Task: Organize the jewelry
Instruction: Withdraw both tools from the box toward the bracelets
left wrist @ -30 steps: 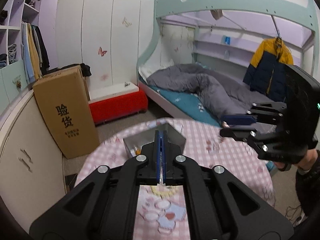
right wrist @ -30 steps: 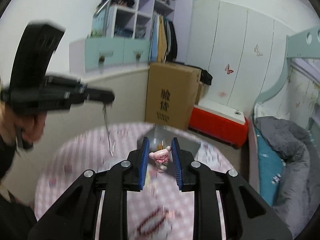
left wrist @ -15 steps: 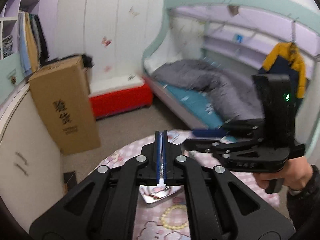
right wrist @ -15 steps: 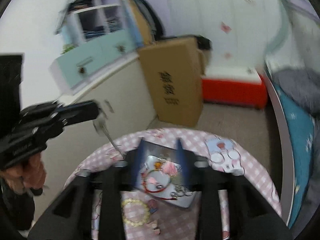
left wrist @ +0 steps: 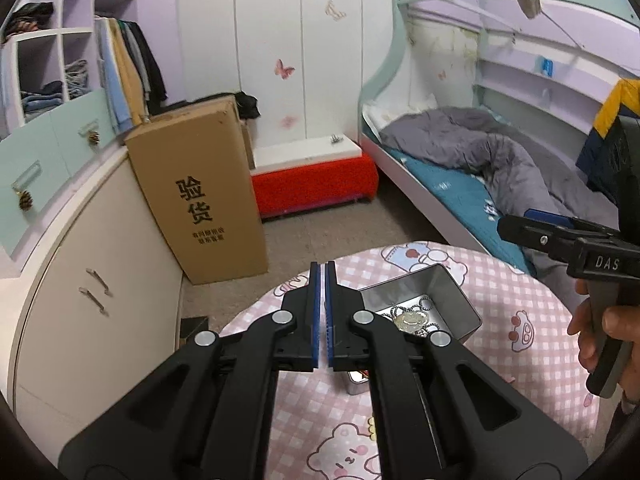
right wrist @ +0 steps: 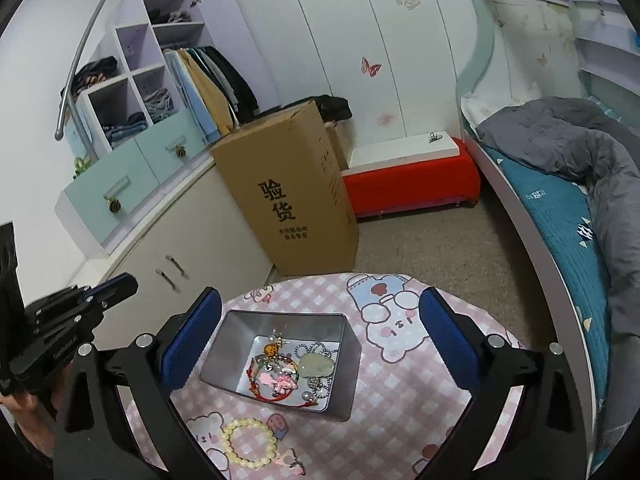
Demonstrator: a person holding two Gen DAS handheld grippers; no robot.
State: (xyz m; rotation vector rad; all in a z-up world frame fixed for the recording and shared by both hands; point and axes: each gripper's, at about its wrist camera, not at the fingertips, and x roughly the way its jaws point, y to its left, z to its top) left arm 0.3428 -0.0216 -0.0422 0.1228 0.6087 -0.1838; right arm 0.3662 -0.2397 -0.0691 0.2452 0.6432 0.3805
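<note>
A silver tin box (right wrist: 224,360) stands on the round pink-checked table (right wrist: 416,384). Inside lie a jade pendant on a chain (right wrist: 318,364), a pink charm (right wrist: 276,380), a red cord bracelet and an amber bead. A cream bead bracelet (right wrist: 248,442) and a small pink hair clip (right wrist: 290,462) lie on the cloth in front of the box. My right gripper (right wrist: 320,340) is wide open and empty above the box. My left gripper (left wrist: 319,312) is shut with nothing between its pads, held left of the box (left wrist: 456,292). The right gripper also shows in the left wrist view (left wrist: 520,228).
A tall cardboard box (right wrist: 288,192) stands on the floor beyond the table, next to cream cabinets (right wrist: 188,248). A red bench (right wrist: 412,184) sits at the wall. A bunk bed with a grey quilt (right wrist: 560,152) lies to the right.
My right gripper has opened wide and the pink charm it held now lies in the tin box. My left gripper has swung left; the chain seen hanging from it earlier is gone.
</note>
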